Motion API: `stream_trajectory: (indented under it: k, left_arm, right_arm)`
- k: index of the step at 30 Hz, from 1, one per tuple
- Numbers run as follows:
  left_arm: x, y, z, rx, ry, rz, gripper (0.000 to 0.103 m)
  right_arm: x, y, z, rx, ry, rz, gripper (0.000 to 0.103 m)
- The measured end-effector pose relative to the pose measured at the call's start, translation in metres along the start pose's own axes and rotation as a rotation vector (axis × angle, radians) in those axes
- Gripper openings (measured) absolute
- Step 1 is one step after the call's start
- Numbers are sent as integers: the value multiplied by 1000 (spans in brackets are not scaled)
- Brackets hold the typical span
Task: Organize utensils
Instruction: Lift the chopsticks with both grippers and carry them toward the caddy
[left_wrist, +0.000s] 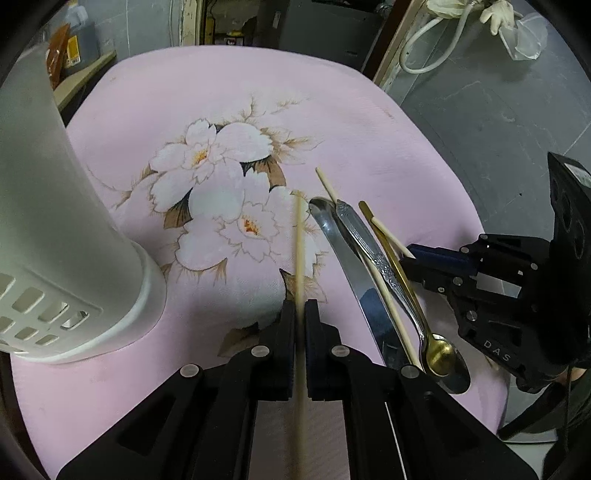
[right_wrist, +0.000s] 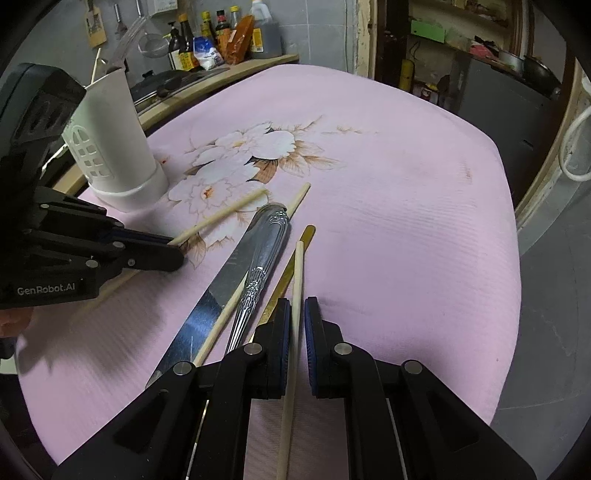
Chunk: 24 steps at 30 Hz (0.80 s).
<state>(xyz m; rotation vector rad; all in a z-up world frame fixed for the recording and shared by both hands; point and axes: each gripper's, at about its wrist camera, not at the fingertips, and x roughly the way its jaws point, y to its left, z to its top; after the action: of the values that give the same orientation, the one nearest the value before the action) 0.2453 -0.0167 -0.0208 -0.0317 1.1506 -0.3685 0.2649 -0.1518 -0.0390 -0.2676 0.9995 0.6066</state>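
Left gripper (left_wrist: 300, 314) pinches one chopstick (left_wrist: 299, 236), right gripper (right_wrist: 296, 314) another (right_wrist: 297, 273). White holder (right_wrist: 110, 140) far left; knife (right_wrist: 218, 291), spoons between, third chopstick across them.

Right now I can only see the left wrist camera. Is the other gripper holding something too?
Observer: Yes. In the right wrist view, the right gripper is shut on a chopstick that runs back between its fingers.
Operator: Is anything in the white holder? My picture cuts off its top.
Observer: The white holder shows its rim here, and a thin pale stick seems to poke up from it.
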Motion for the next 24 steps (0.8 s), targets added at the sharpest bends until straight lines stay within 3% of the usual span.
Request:
stream_trajectory:
  k: [4,8,17,24]
  left_arm:
    - [-10,-2,-12,14,-73,-48,3]
    - [-30,-2,-30,25,-185,-78,3]
    - [-82,-3,-50,18,-539,-111,3]
    - [-120,1,-56,4,-776,-76,3]
  right_arm:
    - [-7,3,-6,-6,-44,-19,3]
    - [-18,-4,-19,88,-143,30,3]
    - [-85,13,-28,126,-566,76,3]
    - [-112,46,-1,66,-799,107,3]
